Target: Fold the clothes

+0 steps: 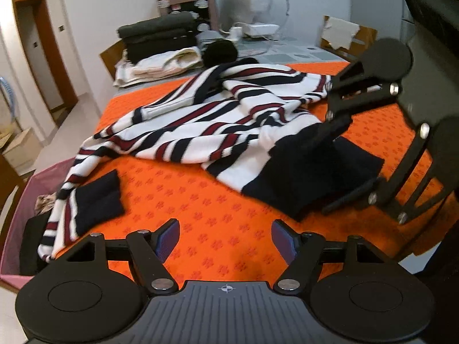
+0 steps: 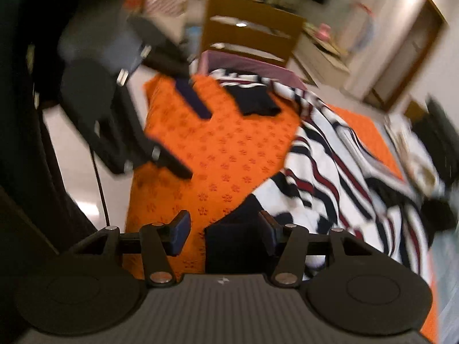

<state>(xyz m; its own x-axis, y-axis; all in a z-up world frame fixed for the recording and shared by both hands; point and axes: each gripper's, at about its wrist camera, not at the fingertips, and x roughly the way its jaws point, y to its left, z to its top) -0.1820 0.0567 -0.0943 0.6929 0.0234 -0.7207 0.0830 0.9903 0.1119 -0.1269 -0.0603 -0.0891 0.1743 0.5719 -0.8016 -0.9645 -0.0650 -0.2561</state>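
Both tongs [image 1: 225,242] [image 2: 223,233] gape, right seemingly over sweater [image 1: 200,120] hem.

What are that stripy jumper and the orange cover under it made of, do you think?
The striped sweater looks like a soft, thick knit, perhaps wool or acrylic: matte, fuzzy at the edges, falling in heavy rounded folds, with a dark navy ribbed-looking hem. The orange cloth seems a thinner woven fabric, possibly cotton or polyester: it lies flat and bears a repeated darker flower-like pattern, woven or printed.
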